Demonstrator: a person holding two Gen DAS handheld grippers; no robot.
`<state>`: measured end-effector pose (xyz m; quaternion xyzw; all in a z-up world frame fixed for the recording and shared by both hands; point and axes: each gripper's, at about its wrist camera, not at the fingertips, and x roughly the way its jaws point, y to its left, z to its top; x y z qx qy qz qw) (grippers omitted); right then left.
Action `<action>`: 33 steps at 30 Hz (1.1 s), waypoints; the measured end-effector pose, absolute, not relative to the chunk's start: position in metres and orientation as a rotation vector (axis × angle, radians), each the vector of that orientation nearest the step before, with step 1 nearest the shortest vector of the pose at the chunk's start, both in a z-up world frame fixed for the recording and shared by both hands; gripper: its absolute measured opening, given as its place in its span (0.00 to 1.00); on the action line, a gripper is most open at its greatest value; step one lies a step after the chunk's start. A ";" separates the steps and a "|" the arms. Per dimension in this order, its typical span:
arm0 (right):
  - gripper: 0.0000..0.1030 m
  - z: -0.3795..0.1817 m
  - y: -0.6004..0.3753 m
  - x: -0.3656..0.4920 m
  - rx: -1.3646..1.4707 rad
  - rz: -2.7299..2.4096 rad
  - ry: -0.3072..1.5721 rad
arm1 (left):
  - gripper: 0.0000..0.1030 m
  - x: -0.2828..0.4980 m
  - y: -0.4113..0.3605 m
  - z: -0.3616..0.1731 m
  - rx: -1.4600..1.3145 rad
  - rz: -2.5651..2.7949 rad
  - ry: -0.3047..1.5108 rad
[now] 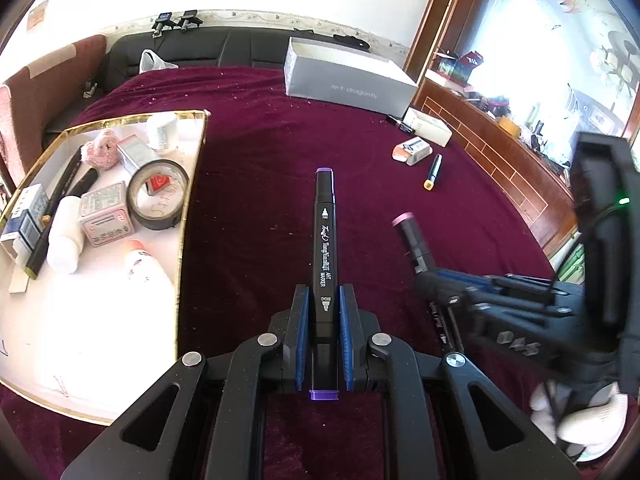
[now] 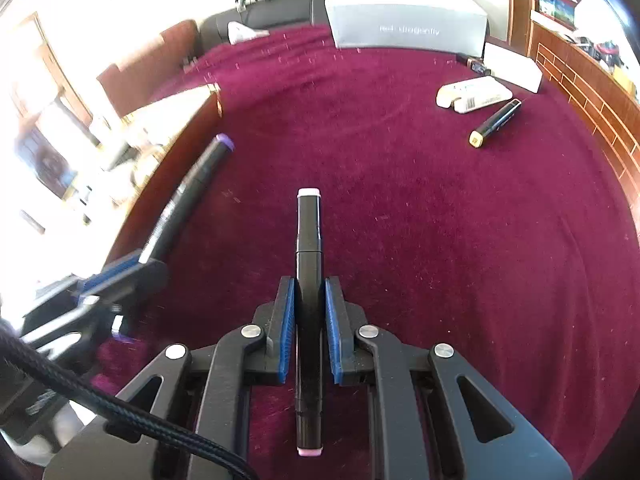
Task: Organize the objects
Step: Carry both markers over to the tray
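Both grippers are clamped tight, each on a black art marker. Left gripper [image 1: 324, 312] has its blue pads pressed against the sides of the purple-capped marker [image 1: 325, 240], which runs straight out along the fingers, one purple end ahead and the other showing behind the jaws. Right gripper [image 2: 310, 312] pinches the pink-capped marker [image 2: 309, 232] the same way, a pale pink cap at each end.

Taking the open white tray [image 1: 188, 184] with its gold rim as the landmark: it sits on the maroon cloth [image 1: 260, 140], and the purple-capped marker is held in the air just to the right of its edge. The pink-capped marker is farther right of the tray, beside the first.

Inside the tray lie a roll of black tape [image 1: 158, 194], a pink printed tin [image 1: 105, 220], a white bottle [image 1: 66, 248], a fluffy pink toy [image 1: 102, 148] and a few small boxes.

Well to the right of the tray, a third marker with a yellow cap [image 1: 433, 171] lies flat on the cloth, near an orange-and-white box [image 1: 412, 151]. Beyond the tray's far right corner stands a long grey box [image 1: 348, 80].
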<state>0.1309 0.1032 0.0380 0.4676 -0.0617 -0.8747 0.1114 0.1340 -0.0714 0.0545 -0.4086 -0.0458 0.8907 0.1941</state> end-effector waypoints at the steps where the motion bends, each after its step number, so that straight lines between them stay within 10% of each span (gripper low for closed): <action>1: 0.12 0.043 0.104 0.134 1.344 -2.567 -0.206 | 0.11 0.135 -0.073 0.056 -1.140 2.503 -0.131; 17: 0.12 0.127 0.042 0.142 1.032 -2.509 -0.184 | 0.11 0.135 -0.127 0.079 -1.034 2.681 -0.193; 33: 0.14 0.092 -0.036 0.098 1.218 -2.354 -0.040 | 0.11 0.117 -0.225 0.062 -1.062 2.860 -0.340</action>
